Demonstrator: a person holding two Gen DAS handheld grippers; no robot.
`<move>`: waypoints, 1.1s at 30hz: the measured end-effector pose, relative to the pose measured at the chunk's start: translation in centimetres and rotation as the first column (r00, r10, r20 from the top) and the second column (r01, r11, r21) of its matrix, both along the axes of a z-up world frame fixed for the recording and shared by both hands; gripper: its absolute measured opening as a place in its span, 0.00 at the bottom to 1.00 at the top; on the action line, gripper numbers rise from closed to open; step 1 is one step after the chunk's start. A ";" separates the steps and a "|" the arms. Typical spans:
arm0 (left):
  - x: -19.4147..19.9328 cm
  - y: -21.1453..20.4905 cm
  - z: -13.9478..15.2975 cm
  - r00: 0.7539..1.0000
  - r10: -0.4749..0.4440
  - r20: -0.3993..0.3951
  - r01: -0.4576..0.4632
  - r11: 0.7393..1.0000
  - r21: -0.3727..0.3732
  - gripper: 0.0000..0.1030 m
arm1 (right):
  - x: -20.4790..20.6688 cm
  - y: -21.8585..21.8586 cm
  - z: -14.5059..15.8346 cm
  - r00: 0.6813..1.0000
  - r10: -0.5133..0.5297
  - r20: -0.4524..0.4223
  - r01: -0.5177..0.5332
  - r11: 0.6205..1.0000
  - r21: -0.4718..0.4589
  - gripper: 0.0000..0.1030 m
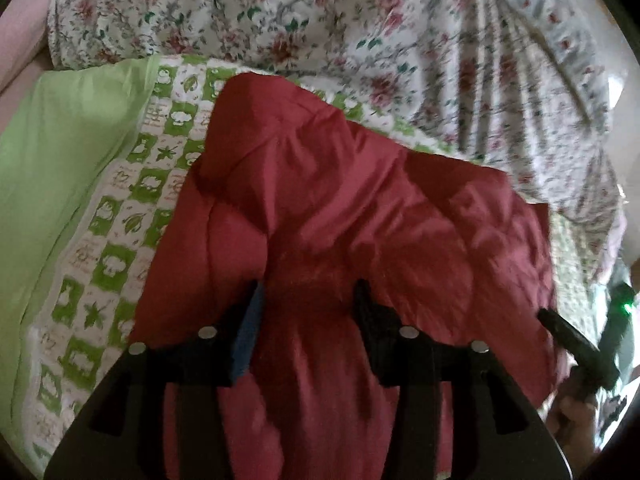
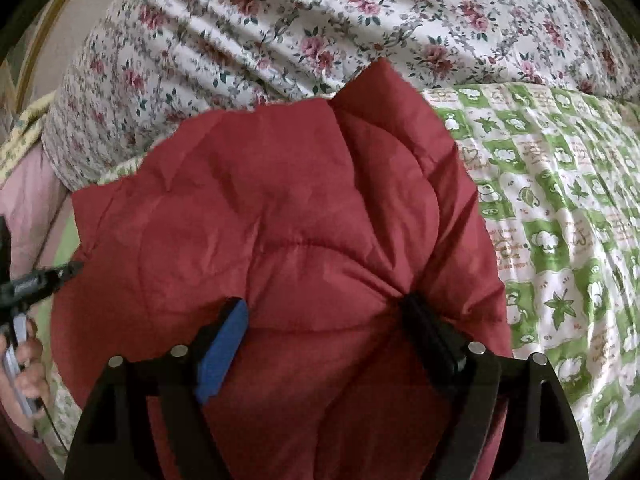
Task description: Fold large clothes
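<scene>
Red padded garment: bunched on green-checked bedsheet, just before floral quilt.
Left hand-held gripper: jaws apart, red fabric between, grip unclear.
Right hand-held gripper: jaws wide, clamped on a thick fold.

both wrist cams angled down, close over the red quilted jacket, shared view, bed behind

We find no legible text. The green-and-white checked sheet carries small printed script in its white squares, too blurred and small to read in either view.
</scene>
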State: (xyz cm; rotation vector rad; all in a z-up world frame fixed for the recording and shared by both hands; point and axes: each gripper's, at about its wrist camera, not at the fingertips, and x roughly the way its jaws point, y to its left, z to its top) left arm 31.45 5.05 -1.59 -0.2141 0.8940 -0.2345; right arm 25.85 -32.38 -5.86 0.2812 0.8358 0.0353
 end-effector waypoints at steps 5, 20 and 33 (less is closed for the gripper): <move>-2.7 1.7 0.3 1.000 -0.015 0.014 0.015 1.000 -0.020 0.52 | -1.4 -0.3 1.4 0.999 -0.022 0.031 0.020 0.998 0.065 0.80; -3.0 7.5 -2.6 0.997 0.061 -0.048 -0.066 0.991 -0.113 0.63 | -4.3 -3.2 4.5 0.996 -0.052 0.068 0.045 0.993 0.107 0.80; -0.5 9.6 -6.0 0.990 -0.037 -0.135 -0.016 0.927 -0.375 0.76 | -3.1 -7.4 1.7 0.998 -0.062 -0.023 0.066 0.971 0.228 0.83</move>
